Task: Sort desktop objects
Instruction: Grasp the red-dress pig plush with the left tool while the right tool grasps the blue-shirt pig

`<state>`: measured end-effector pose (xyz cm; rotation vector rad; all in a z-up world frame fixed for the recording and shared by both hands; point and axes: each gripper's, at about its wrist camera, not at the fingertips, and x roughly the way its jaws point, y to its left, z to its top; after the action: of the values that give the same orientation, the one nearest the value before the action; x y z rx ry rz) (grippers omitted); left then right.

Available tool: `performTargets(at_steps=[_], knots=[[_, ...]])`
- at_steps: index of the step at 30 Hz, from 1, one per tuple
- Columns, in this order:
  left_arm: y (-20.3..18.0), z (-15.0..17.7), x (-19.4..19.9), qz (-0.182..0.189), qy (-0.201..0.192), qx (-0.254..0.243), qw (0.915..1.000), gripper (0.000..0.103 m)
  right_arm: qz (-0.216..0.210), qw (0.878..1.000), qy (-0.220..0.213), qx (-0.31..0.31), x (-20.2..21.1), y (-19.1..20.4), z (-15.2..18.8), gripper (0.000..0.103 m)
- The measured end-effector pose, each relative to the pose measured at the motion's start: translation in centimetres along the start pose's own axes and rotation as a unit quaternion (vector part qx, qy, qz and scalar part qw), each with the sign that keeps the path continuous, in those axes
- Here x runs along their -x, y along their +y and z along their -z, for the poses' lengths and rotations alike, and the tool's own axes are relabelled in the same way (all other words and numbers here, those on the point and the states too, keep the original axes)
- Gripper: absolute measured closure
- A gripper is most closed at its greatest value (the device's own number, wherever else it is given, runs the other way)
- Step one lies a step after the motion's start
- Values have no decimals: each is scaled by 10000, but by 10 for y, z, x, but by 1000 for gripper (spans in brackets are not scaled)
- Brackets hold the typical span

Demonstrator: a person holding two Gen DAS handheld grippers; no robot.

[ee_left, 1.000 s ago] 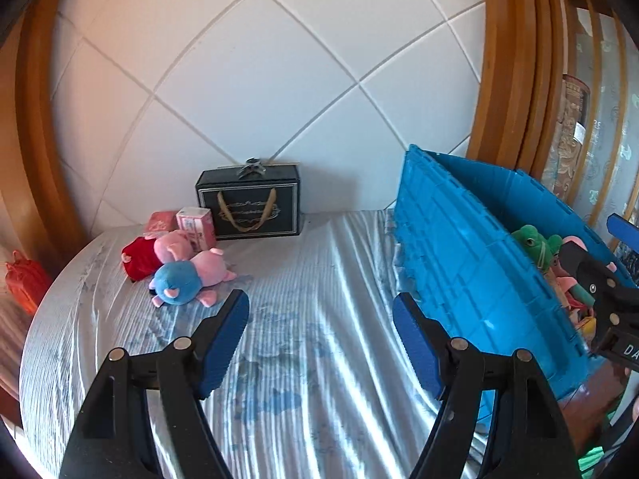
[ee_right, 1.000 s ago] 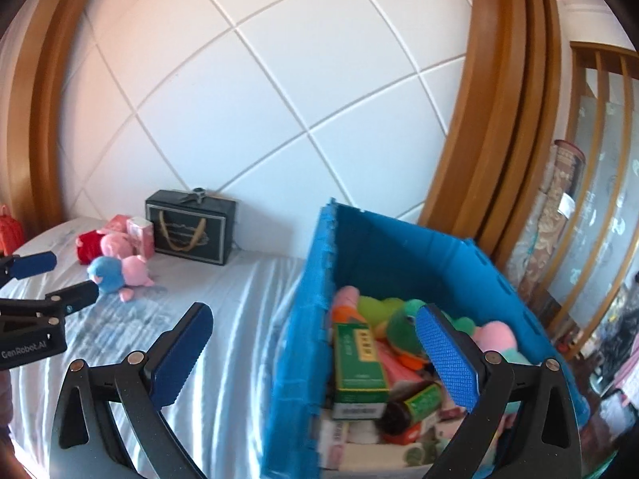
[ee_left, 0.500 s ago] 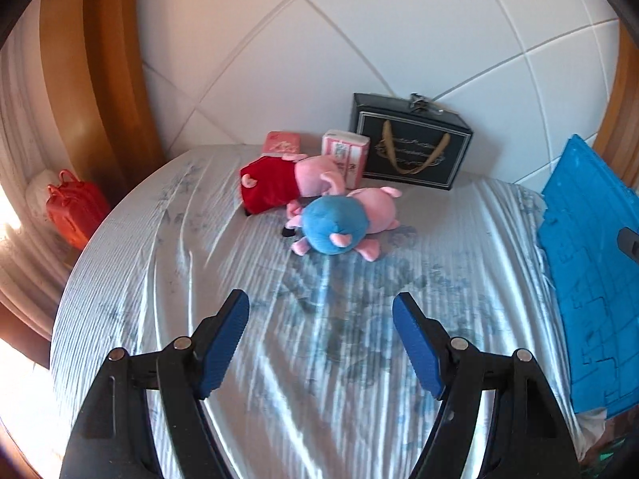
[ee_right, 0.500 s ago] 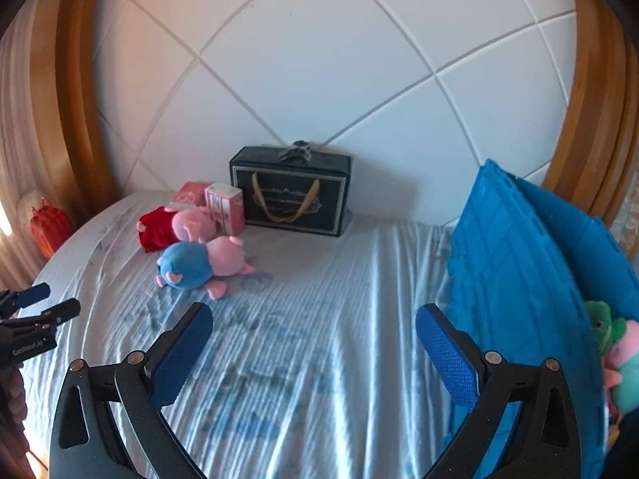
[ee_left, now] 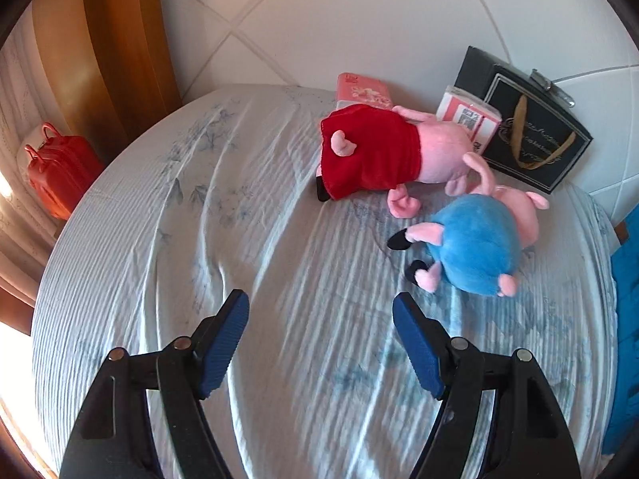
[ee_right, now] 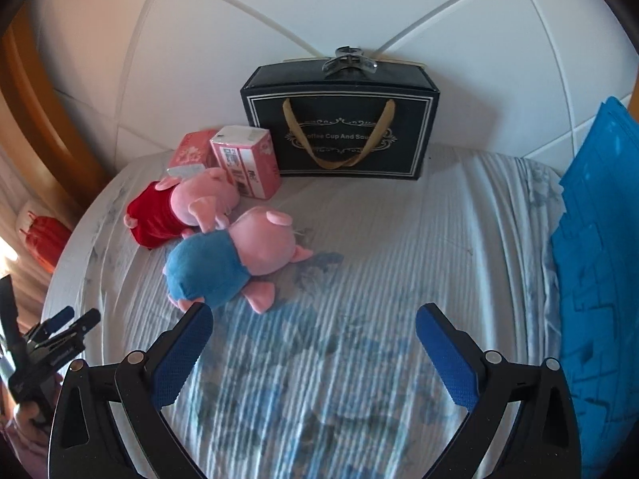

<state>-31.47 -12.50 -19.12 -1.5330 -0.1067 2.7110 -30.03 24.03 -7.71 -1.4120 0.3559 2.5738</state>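
I'm reading this as the approach step of a pick; both hand-held grippers are hovering over the bed [ee_left: 167, 239], facing the leftover items near the wall; left hand-held gripper [ee_left: 320, 339] is standing wide open with nothing between its blue pads, right hand-held gripper [ee_right: 313, 349] is likewise wide open and holding nothing. The blue-bodied pig plush [ee_right: 223, 263] is lying just ahead of the right gripper's left pad, touching the red-dressed pig plush [ee_right: 175, 209] behind it; two pink tissue packs [ee_right: 245, 165] are sitting behind the plushes, beside the dark gift bag [ee_right: 339, 119] against the wall. The blue crate [ee_right: 595, 259] is showing at the right edge, well apart from the toys; I'm judging it to be the destination. Next move, as I'm seeing it: one gripper needing to drop and straddle the blue plush's body, closing deep enough that soft fabric isn't slipping; the red plush is in contact, so it could be dragging along. Hard to make out: the crate's inside is out of view here, only its outer wall is showing; the further tissue pack is partly hidden by the red plush; the bag's lettering is partly covered by its handle; the red case [ee_left: 60, 171] off the bed's left side is cut by the fisheye edge; the sheet is motion-blurred in front.
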Motion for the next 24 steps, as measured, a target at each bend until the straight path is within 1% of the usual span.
performTargets(at_steps=[4, 6, 8, 10, 12, 14, 16, 17, 18, 19, 21, 23, 24], knots=[[-7, -22, -58, -162, 184, -68, 9997, 29, 75, 9998, 187, 93, -31, 9, -13, 0], [-14, -29, -84, -163, 295, -105, 9994, 29, 162, 9994, 264, 122, -49, 10, -17, 0], [-25, -32, -101, -67, 372, -143, 9992, 29, 225, 9992, 332, 89, -65, 6, -19, 0], [-42, -31, -112, 180, 489, -257, 9983, 29, 224, 9990, 399, 8, -78, 0, -20, 0], [-65, -23, -111, 491, 583, -383, 9964, 29, 227, 9985, 487, -97, -87, -9, -19, 0], [-92, -10, -103, 905, 662, -489, 9925, 29, 178, 9981, 563, -178, -94, -17, -18, 0], [-126, 6, -95, 1401, 803, -784, 9838, 29, 176, 9978, 608, -207, -99, -21, -17, 0], [-144, 15, -91, 1609, 890, -955, 9783, 29, 167, 9976, 635, -210, -101, -22, -16, 0], [-158, 22, -89, 1740, 957, -1099, 9739, 29, 142, 9976, 643, -225, -102, -23, -16, 0], [-170, 28, -87, 1776, 994, -1222, 9714, 29, 105, 9975, 657, -240, -104, -24, -16, 0], [-176, 34, -85, 1677, 979, -1251, 9729, 29, 83, 9971, 720, -235, -111, -24, -18, 0], [-167, 32, -82, 1684, 1006, -1145, 9739, 29, 46, 9964, 827, -155, -118, -21, -19, 0], [-158, 29, -81, 1620, 1010, -1096, 9755, 29, -3, 9961, 873, -89, -121, -18, -17, 0]])
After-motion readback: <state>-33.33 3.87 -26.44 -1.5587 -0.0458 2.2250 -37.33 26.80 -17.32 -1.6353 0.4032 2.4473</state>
